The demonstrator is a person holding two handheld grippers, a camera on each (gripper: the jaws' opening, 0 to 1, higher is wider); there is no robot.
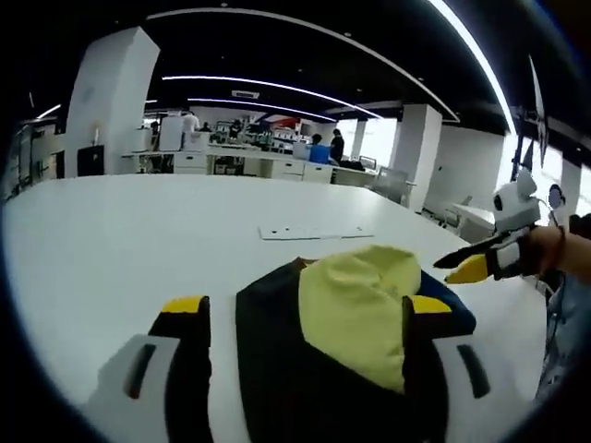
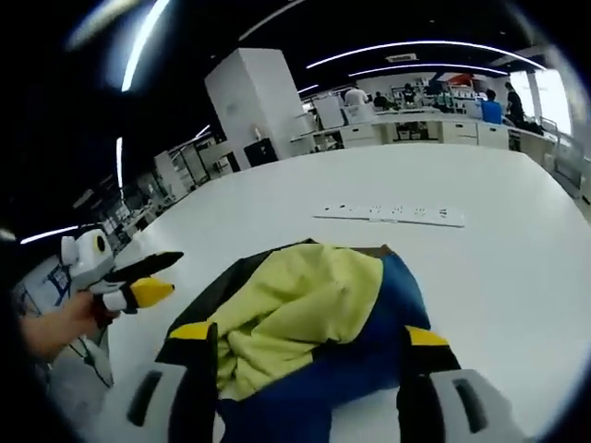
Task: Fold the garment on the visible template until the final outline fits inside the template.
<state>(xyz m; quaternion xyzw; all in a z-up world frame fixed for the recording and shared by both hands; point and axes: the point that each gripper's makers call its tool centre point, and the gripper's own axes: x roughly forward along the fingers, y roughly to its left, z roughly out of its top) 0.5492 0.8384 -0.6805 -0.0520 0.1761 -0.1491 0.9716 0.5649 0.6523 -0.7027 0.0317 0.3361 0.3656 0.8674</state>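
Note:
A crumpled garment [image 1: 355,309] of yellow, black and blue cloth lies in a heap on the white table [image 1: 138,240]. My left gripper [image 1: 307,305] stands open, with its yellow-tipped jaws on either side of the heap's near end. In the left gripper view my right gripper [image 1: 466,266] hangs just off the heap's right side. In the right gripper view the garment [image 2: 295,309] shows yellow on the left and blue on the right. My right gripper [image 2: 309,334] is open around its near edge. My left gripper [image 2: 148,280] hovers to the left, held by a hand [image 2: 55,323].
A flat white strip [image 1: 314,233] with small marks lies on the table beyond the garment, also seen as the strip [image 2: 392,214]. Far behind are desks, white pillars and people [image 1: 323,148]. The table edge [image 2: 102,351] runs near the hand.

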